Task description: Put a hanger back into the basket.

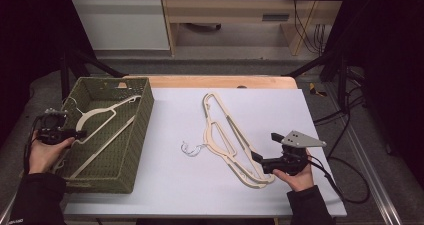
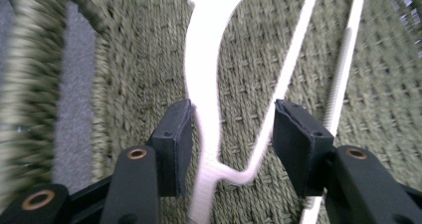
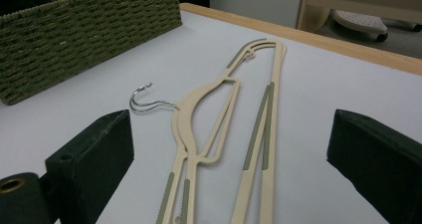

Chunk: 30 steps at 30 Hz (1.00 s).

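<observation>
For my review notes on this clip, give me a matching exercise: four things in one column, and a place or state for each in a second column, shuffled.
Things:
1. hanger in the basket
2. stacked hangers
3. left gripper
4. right gripper

Places or states:
A. open, aimed along hangers lying on the white sheet
B. lying inside the green woven basket
C. on the table's white sheet, metal hooks pointing toward the basket
D. at the basket, jaws astride a hanger, with a gap showing at the right pad

Pairs: 1-B, 2-C, 3-D, 4-A
</observation>
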Available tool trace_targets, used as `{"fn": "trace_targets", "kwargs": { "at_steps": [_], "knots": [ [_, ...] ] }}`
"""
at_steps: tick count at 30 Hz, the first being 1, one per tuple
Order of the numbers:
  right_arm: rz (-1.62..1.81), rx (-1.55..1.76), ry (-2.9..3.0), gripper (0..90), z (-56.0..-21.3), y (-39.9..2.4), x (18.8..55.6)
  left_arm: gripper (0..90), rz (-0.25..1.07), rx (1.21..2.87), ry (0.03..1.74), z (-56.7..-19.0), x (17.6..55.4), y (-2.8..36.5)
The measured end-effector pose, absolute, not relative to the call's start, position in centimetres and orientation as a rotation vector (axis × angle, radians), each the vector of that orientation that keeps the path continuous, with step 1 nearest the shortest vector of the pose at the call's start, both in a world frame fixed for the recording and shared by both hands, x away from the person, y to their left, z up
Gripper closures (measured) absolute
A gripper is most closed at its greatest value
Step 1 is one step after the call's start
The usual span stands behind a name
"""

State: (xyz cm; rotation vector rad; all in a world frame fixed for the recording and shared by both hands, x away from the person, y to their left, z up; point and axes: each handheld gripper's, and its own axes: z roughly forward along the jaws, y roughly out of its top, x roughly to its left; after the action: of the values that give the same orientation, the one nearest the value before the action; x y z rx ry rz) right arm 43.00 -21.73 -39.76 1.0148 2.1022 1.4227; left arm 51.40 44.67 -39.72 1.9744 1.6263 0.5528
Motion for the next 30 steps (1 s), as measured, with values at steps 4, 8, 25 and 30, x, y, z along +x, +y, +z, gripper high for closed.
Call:
{"fn": "trace_targets", "kwargs": {
  "at_steps": [4, 8, 25, 30],
  "knots": [
    [1.424, 1.015, 2.102, 4.9, -39.7, -21.7, 43.0, 49.5, 0.599, 1.918, 1.559, -38.4, 50.5, 44.8],
    [1.425, 1.014, 2.097, 4.9, -39.6, -21.9, 42.9, 47.4, 0.647, 1.860, 1.468, -36.8, 49.5, 44.5],
    [1.452, 1.011, 2.084, 3.8, -39.3, -21.9, 42.7, 21.0, 0.664, 1.747, 1.043, -32.3, 46.0, 35.6],
    [1.461, 1.005, 2.080, 3.5, -39.3, -21.8, 42.7, 14.5, 0.645, 1.768, 0.940, -31.8, 45.1, 32.4]
  ]
}}
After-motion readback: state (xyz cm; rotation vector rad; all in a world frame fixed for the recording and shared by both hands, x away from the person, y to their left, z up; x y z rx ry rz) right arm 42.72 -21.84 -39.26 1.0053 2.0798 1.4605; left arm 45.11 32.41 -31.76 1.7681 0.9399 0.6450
